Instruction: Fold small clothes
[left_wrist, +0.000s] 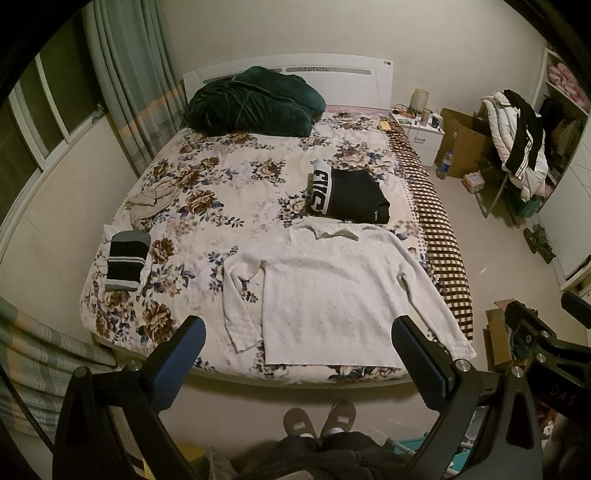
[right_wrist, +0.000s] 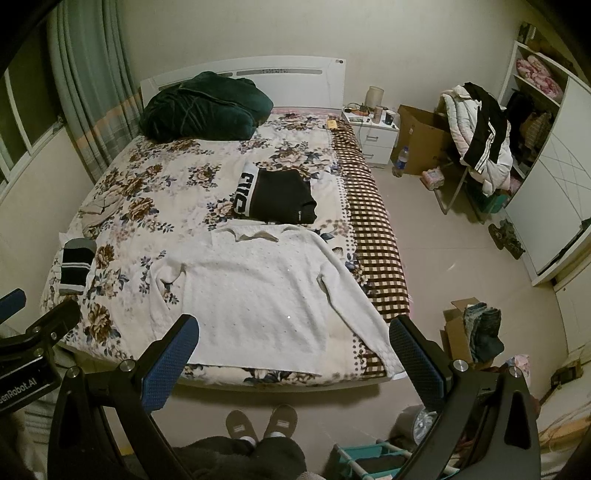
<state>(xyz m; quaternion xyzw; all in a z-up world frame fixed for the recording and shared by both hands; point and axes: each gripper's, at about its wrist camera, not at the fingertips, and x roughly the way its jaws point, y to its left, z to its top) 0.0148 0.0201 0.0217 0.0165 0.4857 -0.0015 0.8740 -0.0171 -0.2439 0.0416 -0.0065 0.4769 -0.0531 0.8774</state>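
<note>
Left tool (left_wrist: 299, 354): black frame, blue textured pads, jaws spread wide, holding nothing; poised above the foot of the bed. Its edge also shows at the left of the right wrist view (right_wrist: 22, 317).

Right tool (right_wrist: 293, 352): same build, jaws likewise wide apart and empty.

White knitted long-sleeved sweater (left_wrist: 332, 291): spread flat, front up, at the foot end of the floral-patterned bedspread (left_wrist: 207, 177), hem nearest both tools, one sleeve bent back on itself.

Folded black garment with white lettered band (left_wrist: 351, 195): just beyond the sweater's collar.

Folded black-and-grey striped piece (left_wrist: 125, 262): near the bed's left edge, well apart from the sweater.

Crumpled beige cloth (left_wrist: 151, 203): further up that side.

Dark green velvet bundle (left_wrist: 255, 101): against the white headboard.

Right wrist view only: open cardboard box holding folded denim (right_wrist: 480, 332) on the floor.
</note>
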